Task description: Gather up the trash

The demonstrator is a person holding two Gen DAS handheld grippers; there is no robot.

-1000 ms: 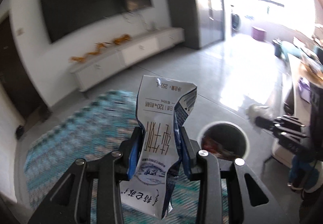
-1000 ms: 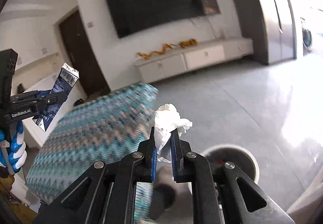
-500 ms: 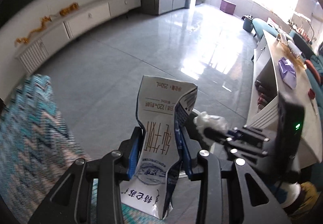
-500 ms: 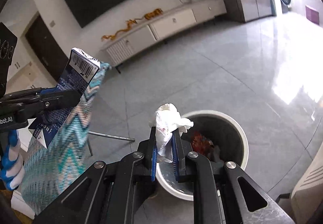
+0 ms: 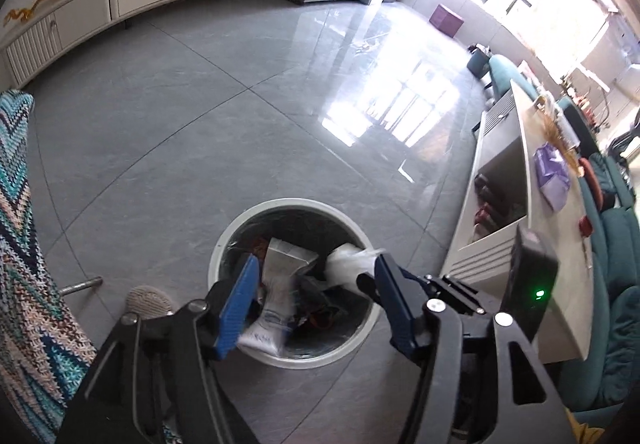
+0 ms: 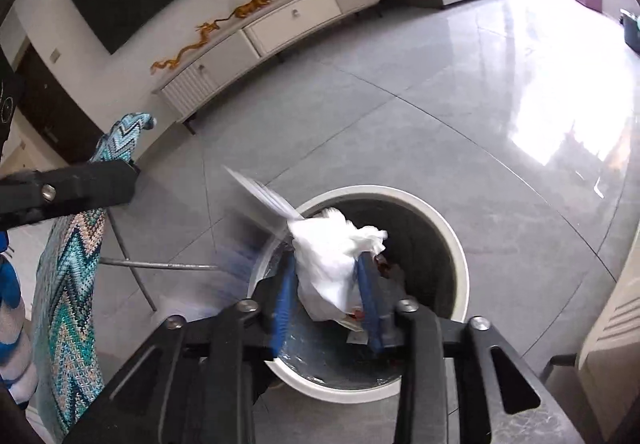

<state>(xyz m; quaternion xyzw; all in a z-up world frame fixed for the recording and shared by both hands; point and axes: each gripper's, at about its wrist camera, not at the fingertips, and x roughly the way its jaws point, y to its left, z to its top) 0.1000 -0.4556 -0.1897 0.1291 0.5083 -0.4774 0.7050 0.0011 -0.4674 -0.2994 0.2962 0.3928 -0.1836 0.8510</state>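
Both grippers are pointing down over the white round bin (image 5: 224,244), which is sitting on the grey tiled floor (image 5: 168,132) at lower centre of both views. Left gripper (image 5: 312,284): jaws have just been opening and are now standing wide apart, nothing between the pads. The milk carton (image 5: 280,276) is free of them, blurred, lying inside the bin's mouth on top of dark rubbish; in the right wrist view it is showing as a smeared white-and-blue streak (image 6: 260,204) at the bin's left rim, with the left gripper's black finger (image 6: 80,184) at mid left. Right gripper (image 6: 326,292): jaws have just been opening too, and the crumpled white tissue (image 6: 332,260) is sitting between the blue pads over the bin opening; the right pad looks to be touching it, the left pad looks clear, so I'm reading the grip as released. In the left wrist view the tissue (image 5: 348,264) is showing at the bin's right rim, in front of the right gripper. A zigzag-patterned teal throw (image 5: 24,244) is running down the left edge, and a white TV cabinet (image 6: 280,24) is standing along the wall at the top.
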